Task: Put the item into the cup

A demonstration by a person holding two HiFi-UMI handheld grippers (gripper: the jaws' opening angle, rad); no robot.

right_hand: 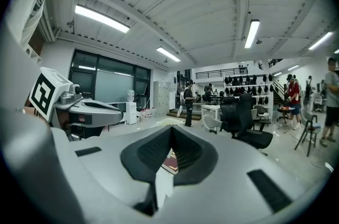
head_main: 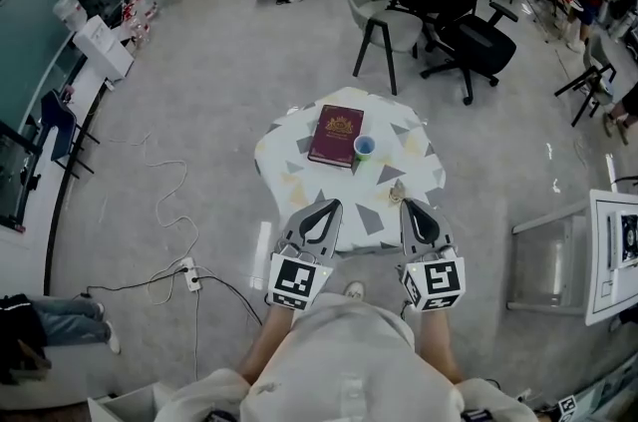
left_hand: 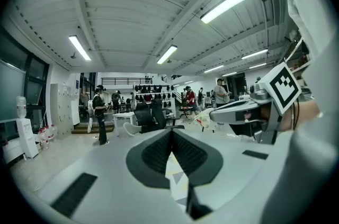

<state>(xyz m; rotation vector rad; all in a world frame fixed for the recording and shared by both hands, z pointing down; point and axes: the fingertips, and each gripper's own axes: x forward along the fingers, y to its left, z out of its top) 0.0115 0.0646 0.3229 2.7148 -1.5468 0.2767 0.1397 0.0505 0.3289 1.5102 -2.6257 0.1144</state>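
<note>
A small table under a white patterned cloth stands in front of me in the head view. On it lie a maroon book and, by the book's right edge, a small blue cup. A small pale crumpled item rests near the table's front edge, just ahead of my right gripper. My left gripper hovers over the front edge, left of the item. Both are shut with nothing between the jaws. In the right gripper view, a strip of the book shows below the shut jaws.
A grey chair and a black office chair stand beyond the table. A power strip with cables lies on the floor to the left. A white desk stands at the right. People are at the far end of the room.
</note>
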